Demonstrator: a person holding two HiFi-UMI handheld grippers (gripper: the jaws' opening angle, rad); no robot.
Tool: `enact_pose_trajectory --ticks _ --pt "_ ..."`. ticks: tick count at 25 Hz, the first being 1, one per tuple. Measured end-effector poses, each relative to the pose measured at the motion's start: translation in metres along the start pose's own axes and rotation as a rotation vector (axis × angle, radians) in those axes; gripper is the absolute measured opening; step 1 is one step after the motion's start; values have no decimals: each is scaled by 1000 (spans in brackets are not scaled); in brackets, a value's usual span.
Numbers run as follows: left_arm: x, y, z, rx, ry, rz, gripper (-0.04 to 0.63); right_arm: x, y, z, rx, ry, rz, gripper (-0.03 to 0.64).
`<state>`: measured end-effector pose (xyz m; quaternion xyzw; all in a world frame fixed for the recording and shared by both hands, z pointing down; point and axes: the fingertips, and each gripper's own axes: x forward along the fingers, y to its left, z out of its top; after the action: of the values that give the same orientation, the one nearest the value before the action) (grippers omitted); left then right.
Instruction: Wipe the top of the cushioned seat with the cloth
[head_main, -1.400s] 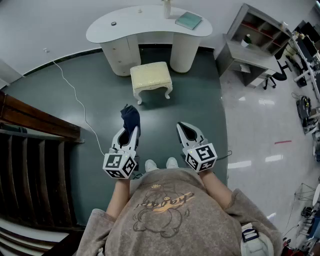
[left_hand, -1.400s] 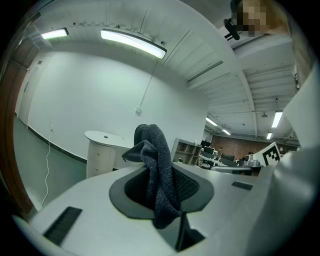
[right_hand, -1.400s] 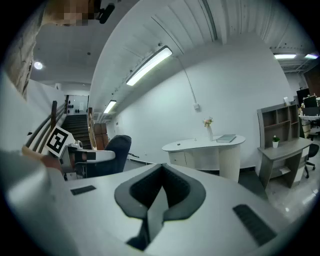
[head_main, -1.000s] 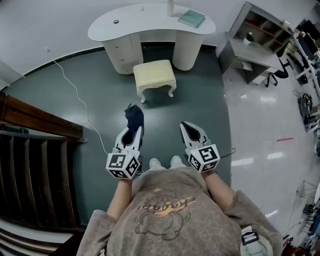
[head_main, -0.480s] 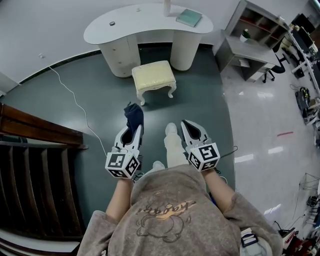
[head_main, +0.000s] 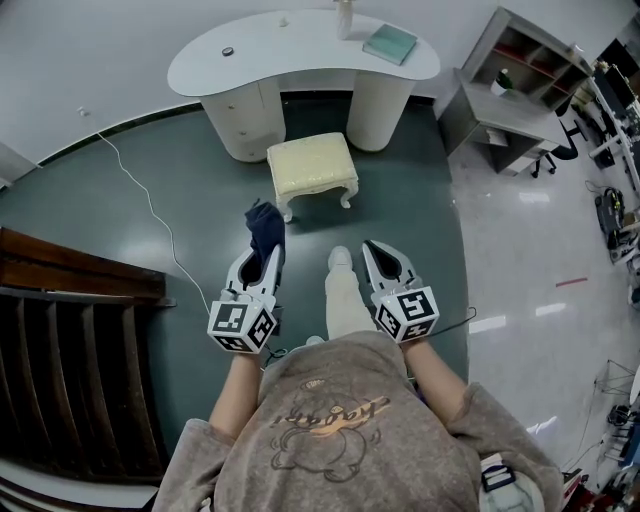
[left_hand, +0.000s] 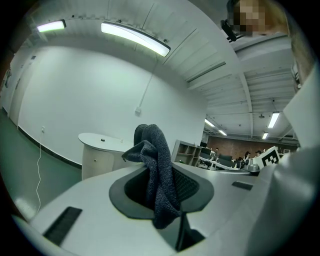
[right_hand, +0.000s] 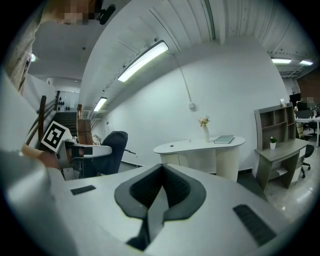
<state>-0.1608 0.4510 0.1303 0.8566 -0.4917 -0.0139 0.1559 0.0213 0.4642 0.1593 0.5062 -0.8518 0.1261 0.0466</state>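
Far left in the head view, dark wooden stairs (head_main: 60, 330), with a thin white cable (head_main: 150, 205) trailing across the dark green floor (head_main: 120, 180). Next, the left gripper (head_main: 266, 254), held low in front of the person's torso, jaws clenched on the cloth (head_main: 265, 224): dark blue, bunched, standing up past the jaw tips and, in the left gripper view, draped down between the pads. Ahead and slightly right of that, well apart from the cloth, the cushioned seat (head_main: 311, 163): a small cream stool with curved legs, upright on the floor, just in front of the white curved desk (head_main: 270, 55). On the desk's right end, a teal book (head_main: 390, 43), near a pale vase (head_main: 345, 14). Between the two grippers, one pale trouser leg (head_main: 342, 300) stretched forward, ending in a white shoe (head_main: 340, 257). Right of the leg, the right gripper (head_main: 377, 248), roughly level with the left, clamped closed on nothing, its dark pads pressed together in the right gripper view. Farther right, a grey shelf unit (head_main: 510, 75) standing at the edge of glossy pale flooring (head_main: 530, 250).
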Motion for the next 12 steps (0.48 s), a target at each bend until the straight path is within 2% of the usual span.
enact_pose_trajectory --ticks 12 --pt "133 49 35 -21 26 34 100 111 -103 49 -2 17 13 3"
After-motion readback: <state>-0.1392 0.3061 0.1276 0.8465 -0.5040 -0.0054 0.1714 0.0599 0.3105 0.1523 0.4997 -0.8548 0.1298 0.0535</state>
